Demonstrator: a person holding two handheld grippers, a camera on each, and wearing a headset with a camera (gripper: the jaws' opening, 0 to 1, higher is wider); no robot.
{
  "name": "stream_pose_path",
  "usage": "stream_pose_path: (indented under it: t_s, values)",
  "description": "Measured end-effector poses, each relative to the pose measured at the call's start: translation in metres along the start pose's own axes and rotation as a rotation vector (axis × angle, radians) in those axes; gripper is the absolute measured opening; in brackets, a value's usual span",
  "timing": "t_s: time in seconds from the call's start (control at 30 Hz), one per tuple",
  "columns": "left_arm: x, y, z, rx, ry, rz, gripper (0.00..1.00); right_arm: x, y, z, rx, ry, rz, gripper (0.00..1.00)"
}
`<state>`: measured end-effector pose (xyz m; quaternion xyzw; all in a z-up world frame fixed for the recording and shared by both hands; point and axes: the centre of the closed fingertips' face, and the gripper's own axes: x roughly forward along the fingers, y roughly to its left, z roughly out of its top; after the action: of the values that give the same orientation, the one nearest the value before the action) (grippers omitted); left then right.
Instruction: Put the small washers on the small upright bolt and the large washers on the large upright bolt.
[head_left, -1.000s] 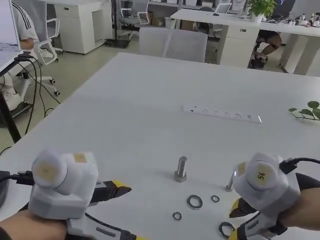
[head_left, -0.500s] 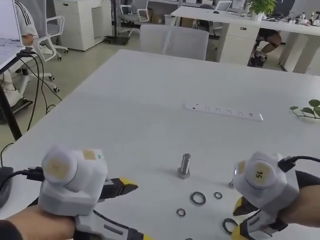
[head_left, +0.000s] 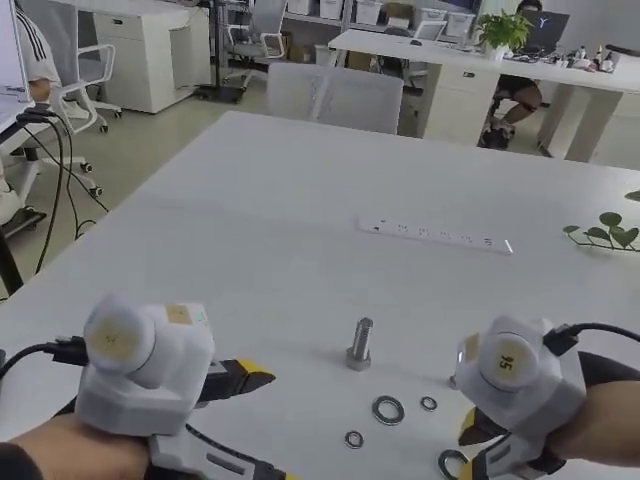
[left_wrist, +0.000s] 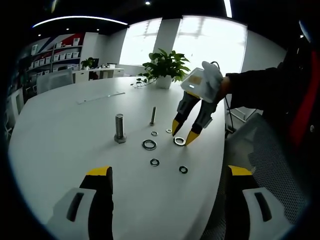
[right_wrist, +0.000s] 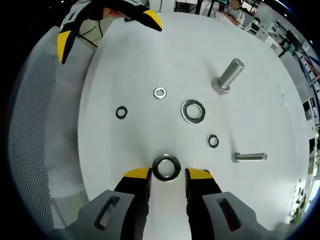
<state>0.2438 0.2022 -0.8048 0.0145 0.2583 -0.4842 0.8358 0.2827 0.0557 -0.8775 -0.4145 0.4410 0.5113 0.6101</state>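
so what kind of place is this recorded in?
Most likely an open-plan office: white desks with office chairs, a potted plant on one desk, and a power strip lying on the large white table.

In the head view the right gripper (head_left: 472, 447) hides most of the small upright bolt (head_left: 455, 378) and half the nearest large washer (head_left: 447, 463).

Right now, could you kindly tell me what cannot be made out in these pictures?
Small upright bolt: head view, mostly hidden behind the right gripper.
Large washer between its jaws: head view, partly hidden by that gripper at the bottom edge; contact with the jaws unclear in every view.
Left gripper: head view, lower jaw cut off by the bottom edge.
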Motion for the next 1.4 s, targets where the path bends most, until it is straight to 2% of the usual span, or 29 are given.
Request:
stream_pose_path:
  t_s: [0.37, 0.6, 0.8, 1.03, 1.17, 1.4]
  values:
    - [-0.0055, 0.0020, -0.0014, 0.013, -0.014, 0.009, 0.93, 0.0004, -0.0005, 0.0016, 0.014, 0.017, -0.008, 0.28]
    - [-0.0038, 0.0018, 0.0007, 0.020, -0.030, 0.007, 0.93, 0.0010, 0.0014, -0.0007, 0.058, 0.026, 0.015, 0.28]
    - [-0.0045, 0.0033, 0.0025, 0.018, -0.039, 0.008, 0.92, 0.0014, 0.0032, -0.0006, 0.057, 0.039, 0.035, 0.27]
    - [-0.0051, 0.0042, 0.0002, 0.012, -0.042, 0.022, 0.92, 0.0021, 0.0028, -0.0010, 0.028, 0.080, 0.055, 0.25]
    - [-0.0064, 0.0045, -0.0011, 0.009, -0.043, 0.030, 0.92, 0.0025, 0.0036, -0.0018, 0.016, 0.100, 0.055, 0.25]
    - [-0.0066, 0.0050, 0.0013, 0.010, -0.055, 0.040, 0.92, 0.0015, 0.0038, -0.0020, 0.017, 0.103, 0.049, 0.24]
